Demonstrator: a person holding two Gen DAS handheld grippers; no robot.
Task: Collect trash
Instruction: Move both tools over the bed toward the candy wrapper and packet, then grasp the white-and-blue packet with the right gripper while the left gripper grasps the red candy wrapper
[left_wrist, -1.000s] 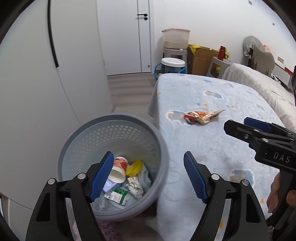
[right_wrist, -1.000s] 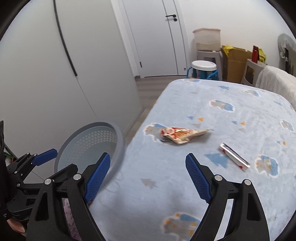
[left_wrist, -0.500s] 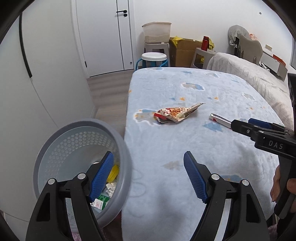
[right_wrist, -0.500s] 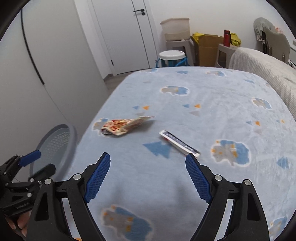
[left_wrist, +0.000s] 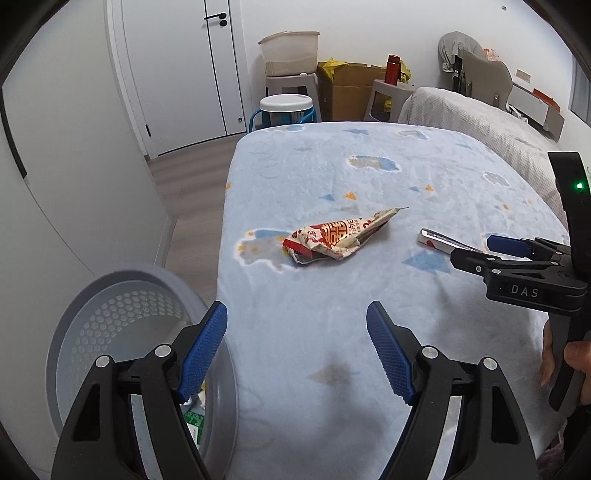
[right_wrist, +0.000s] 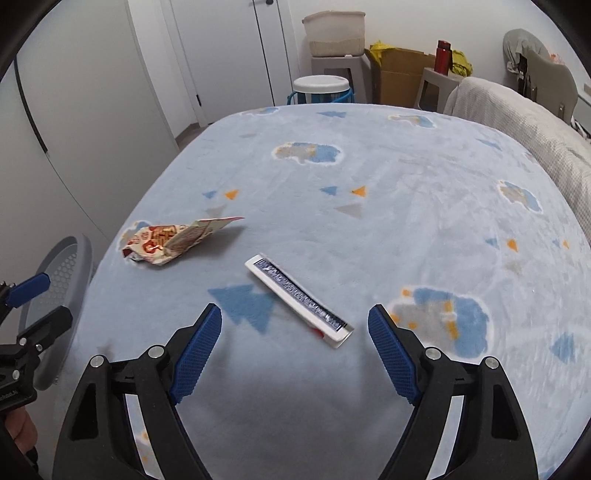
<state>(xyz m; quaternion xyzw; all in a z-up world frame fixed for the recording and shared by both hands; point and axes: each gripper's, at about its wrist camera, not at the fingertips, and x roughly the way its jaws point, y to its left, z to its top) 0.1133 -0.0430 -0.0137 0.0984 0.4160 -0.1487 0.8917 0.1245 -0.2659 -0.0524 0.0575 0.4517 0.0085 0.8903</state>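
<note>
On the bed (right_wrist: 369, 166) the wrapper (right_wrist: 173, 240) lies left of the flat pack (right_wrist: 299, 299); the bin (left_wrist: 122, 332) stands beside the bed's left edge.

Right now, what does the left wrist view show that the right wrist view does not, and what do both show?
Only the left wrist view looks into the grey bin, where some trash lies at the bottom; it also shows the right gripper from the side. Only the right wrist view shows the full flat white wrapper, lying ahead of its open fingers. Both show the crumpled red snack bag on the blue blanket, untouched, and the left gripper, open.
</note>
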